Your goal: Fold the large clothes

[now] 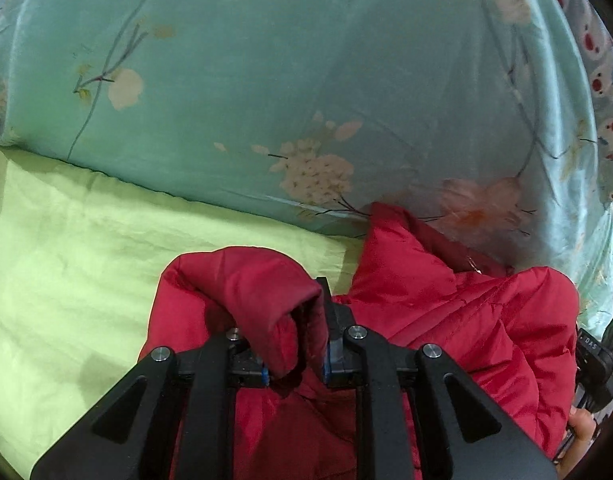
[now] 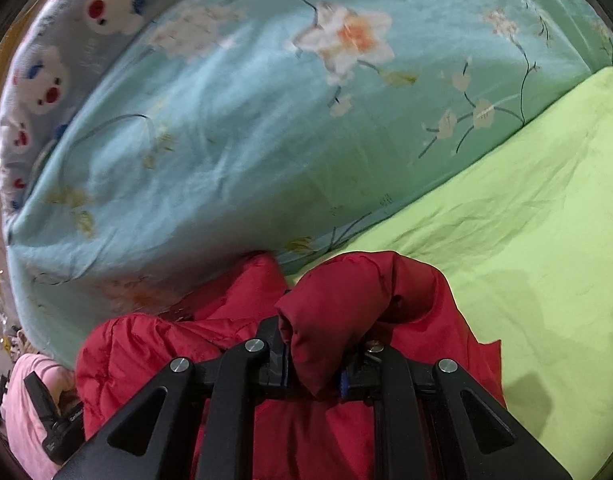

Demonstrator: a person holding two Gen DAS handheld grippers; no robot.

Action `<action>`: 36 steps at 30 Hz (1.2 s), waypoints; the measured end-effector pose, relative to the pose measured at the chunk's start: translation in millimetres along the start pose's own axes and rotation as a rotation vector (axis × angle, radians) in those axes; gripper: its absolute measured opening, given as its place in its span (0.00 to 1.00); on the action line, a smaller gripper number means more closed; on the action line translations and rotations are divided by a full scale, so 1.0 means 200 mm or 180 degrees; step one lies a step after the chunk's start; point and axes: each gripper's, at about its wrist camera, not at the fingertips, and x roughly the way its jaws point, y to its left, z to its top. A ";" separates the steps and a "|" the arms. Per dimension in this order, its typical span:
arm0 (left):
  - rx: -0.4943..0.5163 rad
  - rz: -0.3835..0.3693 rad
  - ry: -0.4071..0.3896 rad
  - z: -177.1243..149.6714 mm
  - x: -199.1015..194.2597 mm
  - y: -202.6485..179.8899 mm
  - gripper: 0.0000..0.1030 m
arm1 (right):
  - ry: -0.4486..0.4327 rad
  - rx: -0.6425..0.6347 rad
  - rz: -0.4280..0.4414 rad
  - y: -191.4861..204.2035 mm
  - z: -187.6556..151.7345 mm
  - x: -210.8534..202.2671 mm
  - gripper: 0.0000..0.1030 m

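Red puffer jacket [image 1: 458,312] lies on the green bed sheet [image 1: 86,260], against the floral teal duvet [image 1: 266,80] at twelve o'clock. Left gripper [image 1: 296,344] jaws are clenched on a jacket fold; right gripper [image 2: 312,364] jaws likewise grasp a fold.

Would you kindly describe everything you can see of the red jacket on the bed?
The red jacket is a puffy, quilted garment of smooth, slightly shiny fabric, with stitched seams across its panels. It lies crumpled on the lime-green sheet, its far edge against the teal floral duvet. Two bunched folds are lifted off the bed: the left gripper is shut on one, the right gripper on the other. A small metallic piece, perhaps a zip pull, shows near the duvet.
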 end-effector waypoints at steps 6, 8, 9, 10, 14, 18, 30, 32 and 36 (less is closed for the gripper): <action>-0.0047 -0.0101 0.0054 0.00 0.02 0.03 0.19 | 0.0023 -0.0015 -0.0144 -0.01 -0.01 0.09 0.14; -0.0007 -0.0100 -0.0043 -0.02 -0.05 0.03 0.22 | 0.0026 -0.0018 -0.0180 -0.01 -0.02 0.11 0.14; 0.0023 -0.0120 -0.0091 -0.04 -0.09 0.03 0.23 | 0.0023 -0.0042 -0.0205 -0.01 -0.03 0.12 0.14; 0.0039 -0.0138 -0.0138 -0.05 -0.14 0.03 0.26 | 0.0020 -0.0065 -0.0229 0.00 -0.03 0.13 0.14; 0.0079 -0.0145 -0.0274 -0.12 -0.30 0.04 0.36 | 0.0040 -0.0063 -0.0298 0.02 -0.05 0.19 0.14; 0.0049 -0.0334 -0.0336 -0.23 -0.47 0.06 0.37 | 0.0099 -0.0054 -0.0279 0.03 -0.05 0.20 0.18; 0.0544 -0.1008 -0.0054 -0.49 -0.62 -0.23 0.37 | -0.0150 -0.0217 -0.0183 0.01 0.06 -0.14 0.59; 0.0631 -0.1045 -0.0041 -0.51 -0.63 -0.27 0.37 | -0.0210 -0.0329 -0.0159 0.02 0.05 -0.22 0.59; 0.0742 -0.1111 -0.0026 -0.54 -0.62 -0.34 0.37 | -0.0155 -0.0667 0.0118 0.12 -0.11 -0.37 0.59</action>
